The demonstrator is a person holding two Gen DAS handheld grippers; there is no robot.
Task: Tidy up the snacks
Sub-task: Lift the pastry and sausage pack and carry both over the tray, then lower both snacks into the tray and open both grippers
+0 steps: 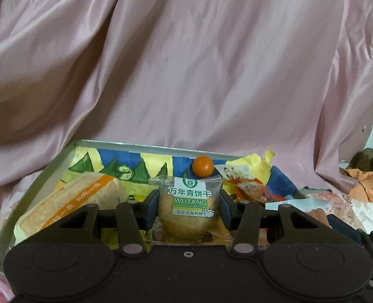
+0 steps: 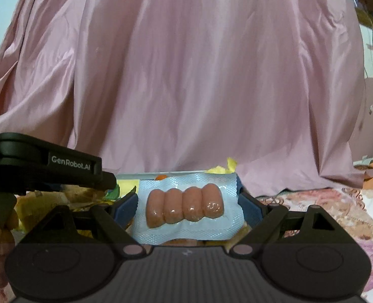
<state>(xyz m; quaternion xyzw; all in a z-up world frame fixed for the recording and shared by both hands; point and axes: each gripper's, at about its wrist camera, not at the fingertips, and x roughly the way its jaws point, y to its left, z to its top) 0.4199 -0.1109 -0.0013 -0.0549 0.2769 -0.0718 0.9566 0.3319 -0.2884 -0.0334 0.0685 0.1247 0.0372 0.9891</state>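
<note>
Left tongs (image 1: 189, 208) grip biscuit packet (image 1: 190, 202) (upright); right tongs (image 2: 188, 205) grip sausage pack (image 2: 186, 207).

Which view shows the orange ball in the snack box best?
The left wrist view: the orange ball sits whole and unobstructed against the far wall of the box. The right wrist view shows only an orange sliver above the sausage pack.

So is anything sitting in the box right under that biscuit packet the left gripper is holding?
Nothing visible blocks it. The biscuit packet hangs in the left gripper over the box; the wafer pack lies to its left, the orange ball behind, red wrappers to its right. The floor directly beneath is hidden.
</note>
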